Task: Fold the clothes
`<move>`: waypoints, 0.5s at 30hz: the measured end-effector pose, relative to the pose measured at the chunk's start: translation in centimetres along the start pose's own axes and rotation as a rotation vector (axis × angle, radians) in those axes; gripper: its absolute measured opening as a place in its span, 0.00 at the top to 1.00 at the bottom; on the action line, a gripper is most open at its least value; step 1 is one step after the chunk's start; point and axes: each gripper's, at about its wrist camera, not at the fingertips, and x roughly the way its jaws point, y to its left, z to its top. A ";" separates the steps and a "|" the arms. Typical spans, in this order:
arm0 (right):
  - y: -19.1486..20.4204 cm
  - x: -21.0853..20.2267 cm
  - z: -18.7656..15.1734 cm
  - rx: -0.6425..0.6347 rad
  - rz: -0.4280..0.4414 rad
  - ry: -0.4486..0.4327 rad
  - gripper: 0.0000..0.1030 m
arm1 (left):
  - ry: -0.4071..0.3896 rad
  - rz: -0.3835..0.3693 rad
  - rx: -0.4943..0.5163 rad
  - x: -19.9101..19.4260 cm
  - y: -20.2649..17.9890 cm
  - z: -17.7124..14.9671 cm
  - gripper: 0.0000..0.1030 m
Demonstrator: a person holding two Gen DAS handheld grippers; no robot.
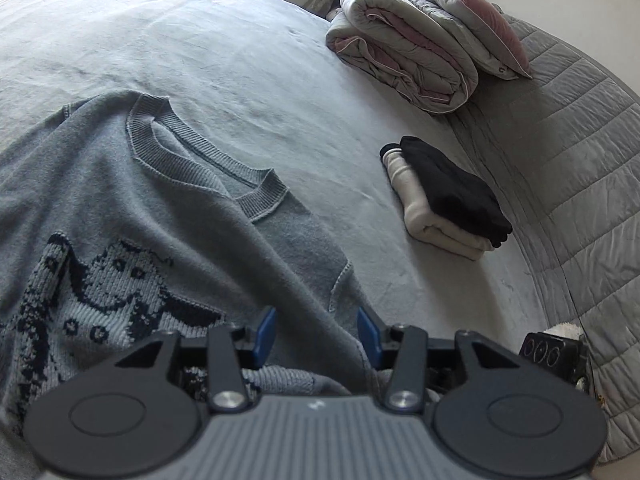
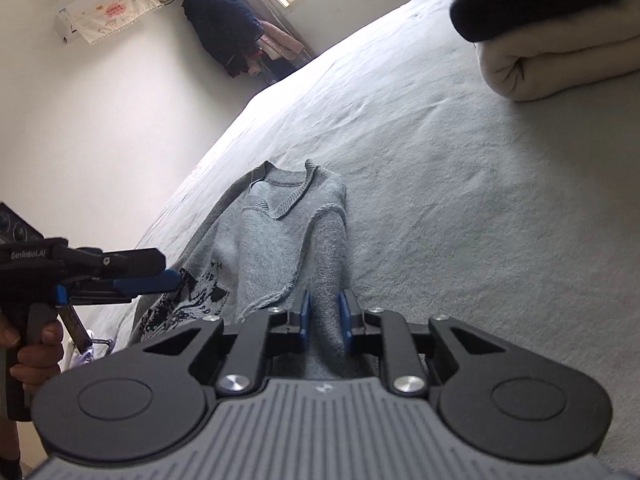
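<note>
A grey knit sweater (image 1: 180, 200) with a dark patterned front lies on the bed, its ribbed neck pointing away from me. My left gripper (image 1: 317, 334) is shut on a bunched fold near the sweater's shoulder and sleeve, and the cloth rises into its blue fingers (image 1: 266, 332). In the right wrist view the sweater (image 2: 272, 232) stretches from the collar down to my right gripper (image 2: 325, 320), which is shut on a sleeve pinched between its blue pads. At the left of that view my left gripper (image 2: 172, 278) grips the patterned edge, with a person's hand (image 2: 36, 344) on its handle.
A folded stack of black and cream clothes (image 1: 444, 196) (image 2: 560, 64) sits on the grey bed sheet (image 1: 240, 60) to the right. A rolled duvet (image 1: 400, 48) and pillow (image 1: 472, 20) lie beyond it, beside a quilted grey headboard (image 1: 580, 160). Clothes hang by the window (image 2: 224, 28).
</note>
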 end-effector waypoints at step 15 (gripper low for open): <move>5.2 0.3 -0.7 -0.135 0.222 0.071 0.78 | -0.002 -0.006 0.017 2.7 0.4 -0.9 0.78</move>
